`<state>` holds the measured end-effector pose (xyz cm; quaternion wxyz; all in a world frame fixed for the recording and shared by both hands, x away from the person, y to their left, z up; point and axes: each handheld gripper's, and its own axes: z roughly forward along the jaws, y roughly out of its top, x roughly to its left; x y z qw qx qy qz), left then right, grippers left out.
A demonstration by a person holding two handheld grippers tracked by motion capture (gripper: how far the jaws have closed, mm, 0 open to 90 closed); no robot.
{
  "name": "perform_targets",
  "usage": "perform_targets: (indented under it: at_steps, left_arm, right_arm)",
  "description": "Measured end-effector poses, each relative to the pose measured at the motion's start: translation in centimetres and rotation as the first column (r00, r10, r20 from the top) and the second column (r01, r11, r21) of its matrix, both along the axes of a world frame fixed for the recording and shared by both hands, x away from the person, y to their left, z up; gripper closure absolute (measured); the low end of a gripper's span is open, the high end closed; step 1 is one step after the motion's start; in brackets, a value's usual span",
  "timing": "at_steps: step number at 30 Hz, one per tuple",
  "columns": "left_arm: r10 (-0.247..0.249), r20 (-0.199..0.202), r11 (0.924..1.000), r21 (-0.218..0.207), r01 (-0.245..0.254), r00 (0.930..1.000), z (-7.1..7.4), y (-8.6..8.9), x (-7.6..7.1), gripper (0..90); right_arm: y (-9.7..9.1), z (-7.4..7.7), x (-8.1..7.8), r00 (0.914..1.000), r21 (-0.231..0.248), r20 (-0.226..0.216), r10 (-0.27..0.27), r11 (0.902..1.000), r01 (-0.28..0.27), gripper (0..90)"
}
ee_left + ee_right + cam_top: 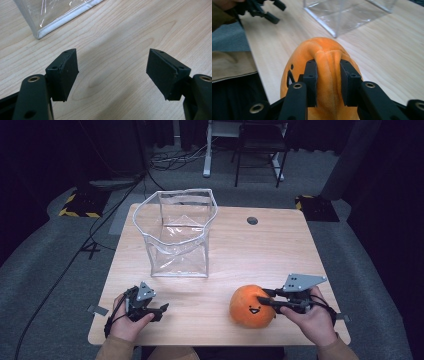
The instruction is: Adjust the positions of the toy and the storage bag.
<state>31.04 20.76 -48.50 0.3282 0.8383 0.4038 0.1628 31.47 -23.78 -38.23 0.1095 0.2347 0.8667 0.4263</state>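
The right gripper (266, 300) sits at the near right of the table (280, 245), its jaws clamped on the orange plush toy (250, 306), which sits near the table's front edge. In the right gripper view the two black jaws pinch a raised fold of the plush toy's (324, 75) fabric between them, the soft orange bulging up past the pads (a small black printed face shows on the toy's left flank). The left gripper (159, 310) rests at the near left of the table, well apart from the toy; its jaws stand wide apart with nothing but bare wood between them. A clear plastic bag (177, 232) with white trim stands upright and open-topped toward the middle of the table, beyond both grippers, and its bottom corner (41, 33) appears in the left gripper view.
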Motion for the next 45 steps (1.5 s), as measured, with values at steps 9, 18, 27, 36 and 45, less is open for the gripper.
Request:
perform_targets:
  at_steps: [9,18,27,36,45]
  left_arm:
    - [-0.006,0.004,1.0000,0.000,0.006,1.0000,0.0,-0.2,0.3,25.3]
    - [0.007,0.005,1.0000,-0.003,-0.007,1.0000,-0.1,-0.1,0.4,25.5]
    - [0.014,0.003,0.9999,0.004,-0.014,0.9999,-0.2,0.1,0.2,25.7]
    - [0.024,0.006,0.9997,-0.004,-0.024,0.9997,-0.1,0.3,0.2,26.2]
    - [0.030,0.003,0.9995,-0.009,-0.030,0.9995,0.0,0.5,0.2,26.2]
  right_arm:
    - [-3.4,0.6,1.9,0.9915,-0.007,0.023,-0.128,0.9917,0.128,70.6]
    - [-7.7,0.6,3.4,0.9606,-0.044,0.042,-0.275,0.9600,0.277,70.3]
    - [-10.6,0.1,4.3,0.9256,-0.100,0.057,-0.374,0.9203,0.378,69.8]
    - [-12.2,-1.1,4.7,0.9012,-0.094,0.035,-0.432,0.8963,0.433,52.7]
    - [-13.0,-0.9,4.8,0.8874,-0.087,0.033,-0.460,0.8832,0.461,35.8]
